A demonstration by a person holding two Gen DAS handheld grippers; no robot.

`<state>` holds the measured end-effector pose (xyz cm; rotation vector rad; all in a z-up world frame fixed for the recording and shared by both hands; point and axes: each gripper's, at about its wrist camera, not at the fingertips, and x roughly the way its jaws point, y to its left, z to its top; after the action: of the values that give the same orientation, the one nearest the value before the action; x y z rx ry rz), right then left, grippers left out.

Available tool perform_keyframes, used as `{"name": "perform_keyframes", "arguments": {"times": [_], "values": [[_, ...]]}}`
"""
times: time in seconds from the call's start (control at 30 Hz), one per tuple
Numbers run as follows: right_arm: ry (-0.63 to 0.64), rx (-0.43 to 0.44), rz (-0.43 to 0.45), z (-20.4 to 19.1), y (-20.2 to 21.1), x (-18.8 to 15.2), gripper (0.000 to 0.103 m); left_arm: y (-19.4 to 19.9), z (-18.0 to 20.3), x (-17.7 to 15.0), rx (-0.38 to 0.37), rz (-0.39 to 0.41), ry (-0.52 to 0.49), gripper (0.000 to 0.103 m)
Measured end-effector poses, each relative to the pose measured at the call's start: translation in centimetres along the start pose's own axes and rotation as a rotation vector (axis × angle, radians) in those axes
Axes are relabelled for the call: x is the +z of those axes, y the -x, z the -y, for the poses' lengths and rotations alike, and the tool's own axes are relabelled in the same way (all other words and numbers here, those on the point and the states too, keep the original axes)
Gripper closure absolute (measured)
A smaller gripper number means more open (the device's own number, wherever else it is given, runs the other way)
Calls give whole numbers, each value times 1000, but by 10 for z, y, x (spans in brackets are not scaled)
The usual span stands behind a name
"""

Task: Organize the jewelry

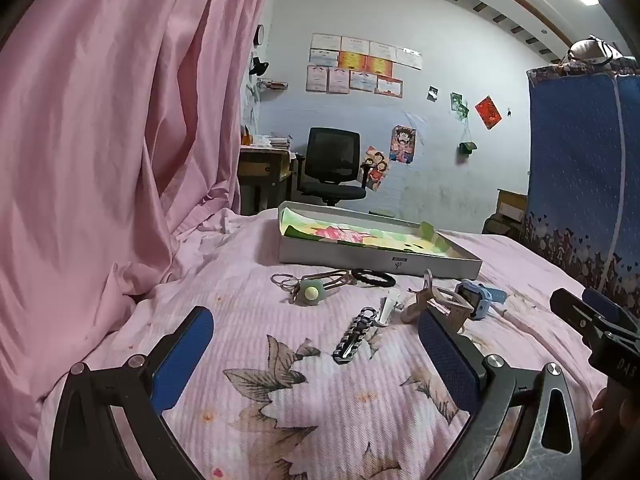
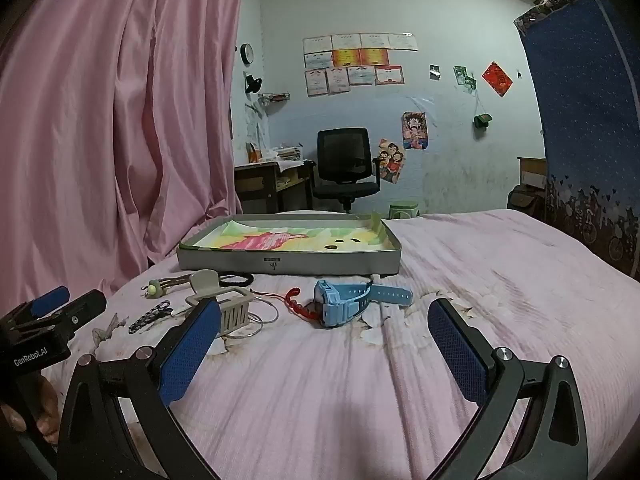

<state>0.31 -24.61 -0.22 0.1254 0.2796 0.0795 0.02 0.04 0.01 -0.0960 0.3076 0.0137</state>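
Several small pieces lie on the pink bedspread in front of a shallow grey box [image 1: 380,258] [image 2: 288,264] lined with colourful paper. Among them are a blue watch [image 2: 344,304] [image 1: 476,296], a red coiled cord [image 2: 294,300], a beige claw clip [image 2: 224,300] [image 1: 436,304], thin metal rings [image 2: 260,322], a black hair tie [image 1: 374,278], a green round charm on rings [image 1: 311,292] and a black-and-white braided piece [image 1: 356,334]. My left gripper [image 1: 316,356] hovers open just short of the braided piece. My right gripper [image 2: 326,350] is open, short of the watch. Neither holds anything.
A pink curtain [image 1: 120,140] hangs along the left of the bed. A blue patterned cloth [image 2: 592,120] hangs at the right. Beyond the bed stand a black office chair [image 2: 344,168] and a desk [image 2: 272,184]. A hand shows under each gripper.
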Motion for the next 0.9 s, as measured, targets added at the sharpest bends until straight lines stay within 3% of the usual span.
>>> {"name": "perform_keyframes", "arguments": {"times": [0.9], "values": [[6, 4, -5, -1, 1, -1, 1, 3, 0, 2, 8, 5, 7, 0]]}}
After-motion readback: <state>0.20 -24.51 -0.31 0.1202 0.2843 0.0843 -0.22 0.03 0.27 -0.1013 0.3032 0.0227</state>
